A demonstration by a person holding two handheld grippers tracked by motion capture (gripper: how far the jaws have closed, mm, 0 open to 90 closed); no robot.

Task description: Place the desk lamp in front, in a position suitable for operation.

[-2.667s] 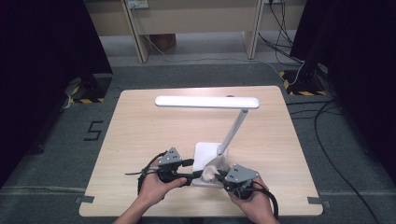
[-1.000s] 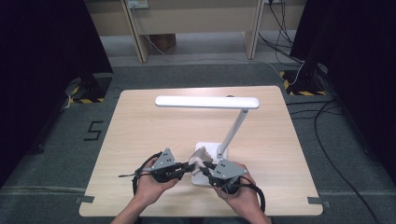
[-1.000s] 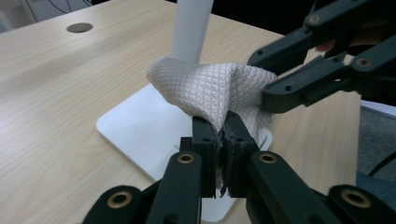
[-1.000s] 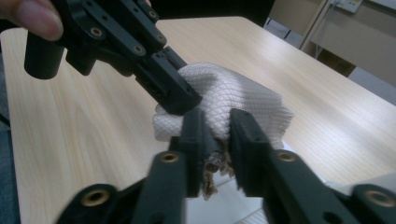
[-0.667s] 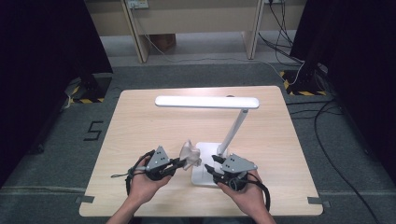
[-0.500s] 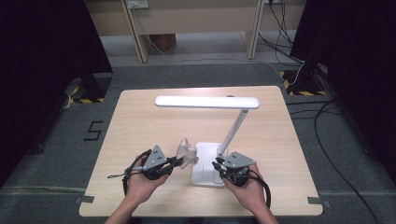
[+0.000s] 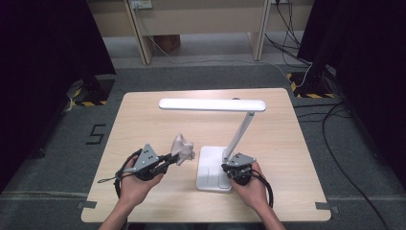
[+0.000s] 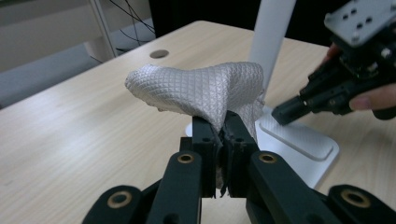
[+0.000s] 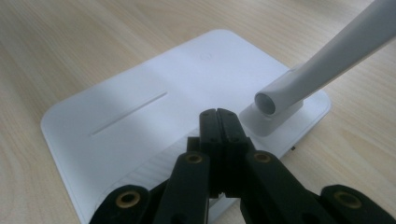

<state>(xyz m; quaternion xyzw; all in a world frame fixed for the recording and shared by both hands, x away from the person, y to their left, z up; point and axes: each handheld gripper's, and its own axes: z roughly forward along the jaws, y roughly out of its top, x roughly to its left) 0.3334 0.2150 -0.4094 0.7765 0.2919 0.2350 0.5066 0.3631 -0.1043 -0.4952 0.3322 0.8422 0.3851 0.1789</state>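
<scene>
So from my seat the left gripper (image 7: 165, 160) sits in the lower left of the high view, jaws clenched on a white waffle-textured cloth (image 7: 182, 148) that bunches up above the wooden table (image 7: 143, 115), just left of the lamp base (image 7: 210, 167). In the left gripper view the cloth (image 8: 201, 88) fills the middle of the frame, pinched right at its lower edge between the two black jaws, with the rest puffing out up and to the left. The right gripper (image 7: 238, 173) is in the lower middle-right of the high view, parked over the near right part of the white base, just below where the slanted lamp arm (image 7: 242, 134) meets it. Its jaws have just been closing and are pressed together with nothing between them; in the right gripper view the tips (image 9: 219, 116) sit over the base (image 9: 140, 116), close beside the arm's foot (image 9: 275, 102) in the middle right. I can't tell whether the tips actually touch the base. The lamp head (image 7: 212, 104) runs level across the upper middle of the high view.
</scene>
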